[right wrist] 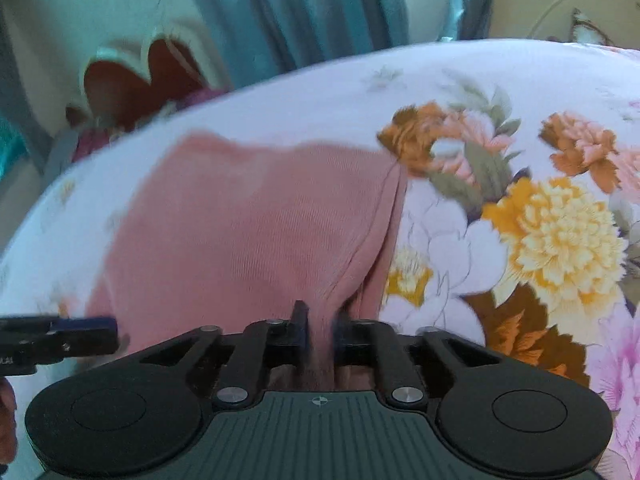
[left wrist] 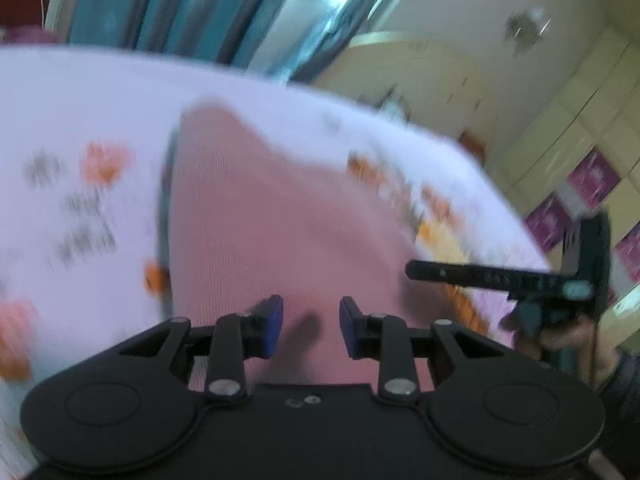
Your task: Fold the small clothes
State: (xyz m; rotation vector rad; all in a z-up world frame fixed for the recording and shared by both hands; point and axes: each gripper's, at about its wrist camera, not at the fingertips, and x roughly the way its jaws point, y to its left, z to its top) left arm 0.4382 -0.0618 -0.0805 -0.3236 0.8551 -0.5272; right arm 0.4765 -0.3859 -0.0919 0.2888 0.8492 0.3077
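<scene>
Pink ribbed garment (right wrist: 248, 232) spread flat, near corner bunched upward.

From my feed the pink garment (right wrist: 248, 236) looks like a fine ribbed knit, soft and matt. The bed sheet (right wrist: 500, 80) under it is smooth printed cloth with a floral pattern. My right claw (right wrist: 320, 330) is matt black plastic with shiny metal pivot pins and a ridged body; the left claw (left wrist: 311, 326) is the same plastic, with blue rubbery-looking pads (left wrist: 274, 326). The curtains (right wrist: 288, 12) have a slight sheen.
</scene>
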